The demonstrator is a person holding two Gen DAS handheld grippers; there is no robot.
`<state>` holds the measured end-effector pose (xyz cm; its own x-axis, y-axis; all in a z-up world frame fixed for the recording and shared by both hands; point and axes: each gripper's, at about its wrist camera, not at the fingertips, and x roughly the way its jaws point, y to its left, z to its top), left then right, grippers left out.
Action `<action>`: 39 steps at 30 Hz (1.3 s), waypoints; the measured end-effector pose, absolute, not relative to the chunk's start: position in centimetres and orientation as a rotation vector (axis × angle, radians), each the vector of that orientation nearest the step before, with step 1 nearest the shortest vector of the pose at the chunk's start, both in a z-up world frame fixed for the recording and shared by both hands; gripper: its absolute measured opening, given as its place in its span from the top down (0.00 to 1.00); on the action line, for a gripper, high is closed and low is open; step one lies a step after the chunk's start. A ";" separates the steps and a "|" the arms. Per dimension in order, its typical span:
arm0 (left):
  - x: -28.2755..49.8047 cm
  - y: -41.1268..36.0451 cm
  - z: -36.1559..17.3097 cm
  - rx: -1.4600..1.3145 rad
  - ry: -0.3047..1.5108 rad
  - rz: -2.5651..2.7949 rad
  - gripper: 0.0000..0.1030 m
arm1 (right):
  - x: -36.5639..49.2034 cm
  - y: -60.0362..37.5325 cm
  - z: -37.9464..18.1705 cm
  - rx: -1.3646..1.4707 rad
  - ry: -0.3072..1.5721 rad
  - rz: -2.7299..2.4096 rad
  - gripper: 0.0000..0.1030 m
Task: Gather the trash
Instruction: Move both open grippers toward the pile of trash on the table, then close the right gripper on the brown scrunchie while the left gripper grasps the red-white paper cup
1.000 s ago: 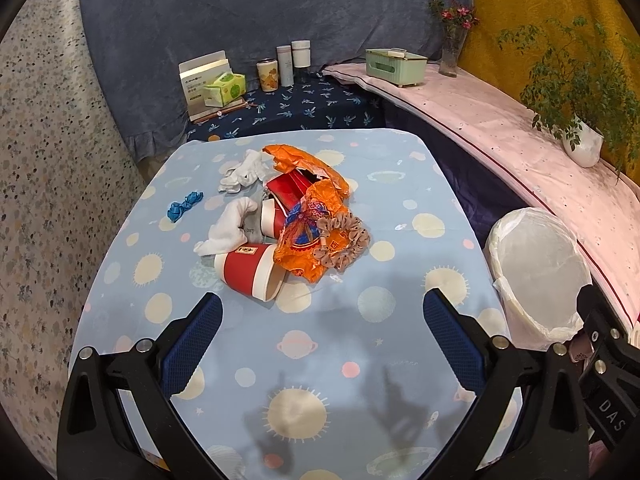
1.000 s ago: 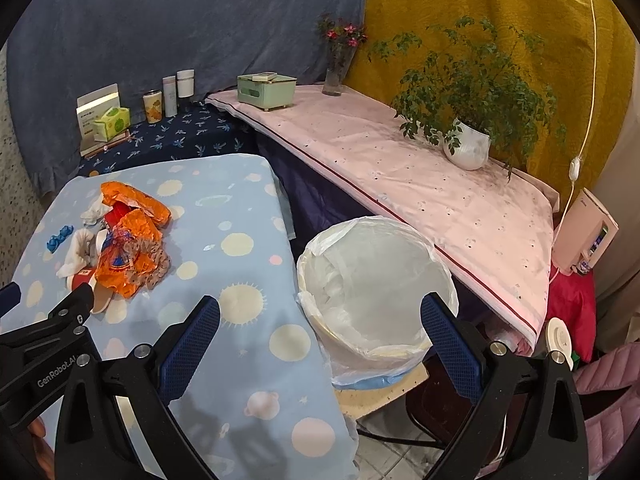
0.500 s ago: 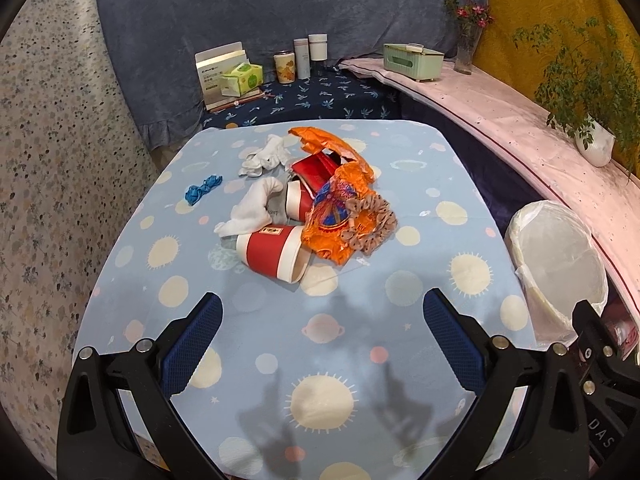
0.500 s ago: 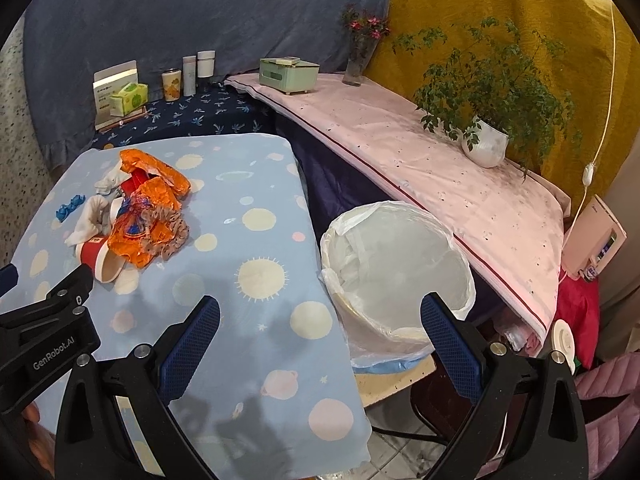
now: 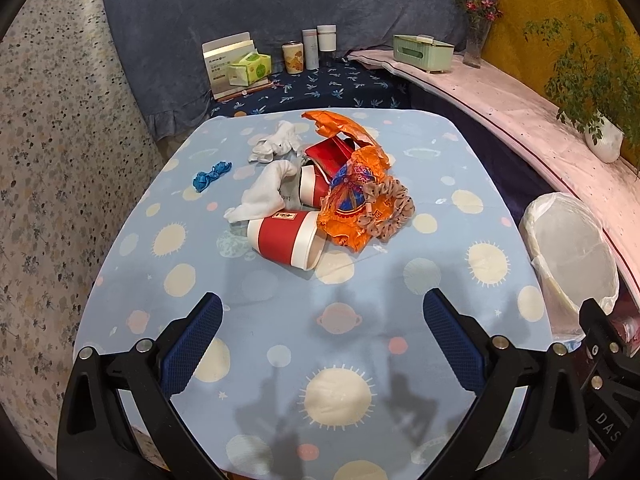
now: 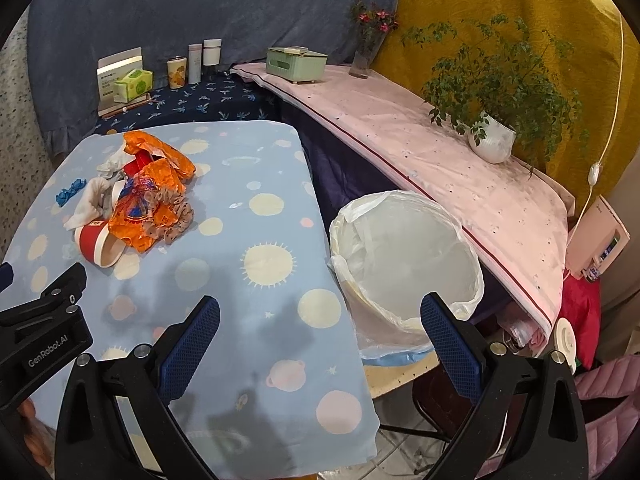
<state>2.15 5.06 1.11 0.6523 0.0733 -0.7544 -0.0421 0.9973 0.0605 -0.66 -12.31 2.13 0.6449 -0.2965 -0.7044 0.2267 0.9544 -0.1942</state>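
Left wrist view
Left tongs [image 5: 322, 338]: spread wide, nothing between the blue pads, poised above the near part of the bench [image 5: 280, 320]
Trash heap: straight ahead of the left tongs, well apart from them, mid-bench
Paper cup [image 5: 286, 238]: red and white, on its side, the nearest piece to the tongs, mouth turned to the right
Second cup [image 5: 314, 188]: just beyond the first, also tipped over, partly under a white cloth [image 5: 268, 192]
Orange wrapper [image 5: 352, 200]: crumpled, to the right of the cups, touching them
Spotted scrunchie [image 5: 386, 208]: lying on the wrapper's right side
Red carton [image 5: 330, 154]: farther ahead, under another orange wrapper piece [image 5: 340, 128]
White rag [image 5: 276, 142]: beyond the heap, ahead and a little left
Blue scrap [image 5: 210, 174]: ahead and left of the tongs, apart from the heap
Lined bin [image 5: 572, 248]: off the bench edge, to the right of the tongs
Right tongs: only a black part of the frame shows at the lower right edge

Right wrist view
Right tongs [image 6: 320, 338]: spread wide, holding nothing, above the bench's right edge
Lined bin [image 6: 404, 256]: just ahead and slightly right of the tongs, beside the bench, white liner folded over the rim
Trash heap: ahead and far to the left; paper cup [image 6: 98, 242], orange wrapper [image 6: 144, 208] and scrunchie [image 6: 176, 218] bunched together
Left tongs: black frame at the left edge
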 end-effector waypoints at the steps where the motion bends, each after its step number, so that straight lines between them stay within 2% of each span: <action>1: 2.3 5.2 1.0 0.039 0.857 0.066 0.07 | -0.5 -12.3 2.1 -0.090 0.818 -0.300 0.07; 15: 6.9 8.4 -1.5 0.047 0.881 -0.005 0.07 | 3.1 -11.7 1.0 -0.067 0.802 -0.306 0.07; 25: 11.8 13.8 -6.0 -0.046 0.931 -0.039 0.07 | 8.3 -9.0 -0.9 -0.043 0.800 -0.250 0.07; 39: 15.1 13.4 -10.4 0.017 0.998 -0.127 0.07 | 12.4 -5.2 -3.5 -0.048 0.844 -0.180 0.07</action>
<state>15.06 13.40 -10.44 0.5353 -0.0984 -0.8389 0.1144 0.9925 -0.0435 12.38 -5.21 -3.52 0.6499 -0.1777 -0.7390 0.1395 0.9837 -0.1138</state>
